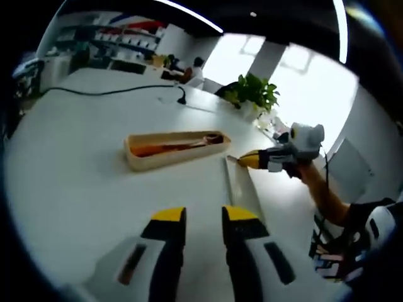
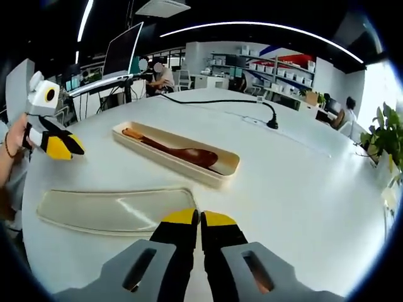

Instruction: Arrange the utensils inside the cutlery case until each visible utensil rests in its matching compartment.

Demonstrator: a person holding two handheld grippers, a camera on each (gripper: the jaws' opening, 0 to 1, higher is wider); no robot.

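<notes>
In the left gripper view the left claw rises from the bottom edge with its two yellow-tipped jaws parted by a narrow gap and nothing between them; it is released. Just past its right jaw the clear lid lies flat on the white bench, seen edge-on as a thin strip running away from the claw. Beyond that, near the middle of the bench, sits the cutlery case, a long beige tray with its open side up. The wooden spoon lies inside it along its length, bowl toward the far right end. Bare bench surrounds the tray on all sides, with wide free room to its left and in front. To the right the other claw hovers over the bench, held in a person's hand, its yellow tip near the far end of the lid.

In the right gripper view the right claw has its jaws pressed together with no gap showing and nothing held; it is clenched. Its tips stand just over the near long edge of the lid, which lies flat to the left. The tray sits farther out, apart from the lid, angled across the bench, the spoon resting within its walls with the handle toward the far left end. Well beyond it a black cable with a plug runs over the far part of the bench. A potted plant stands at the right edge. The bench to the right of the tray is open.
</notes>
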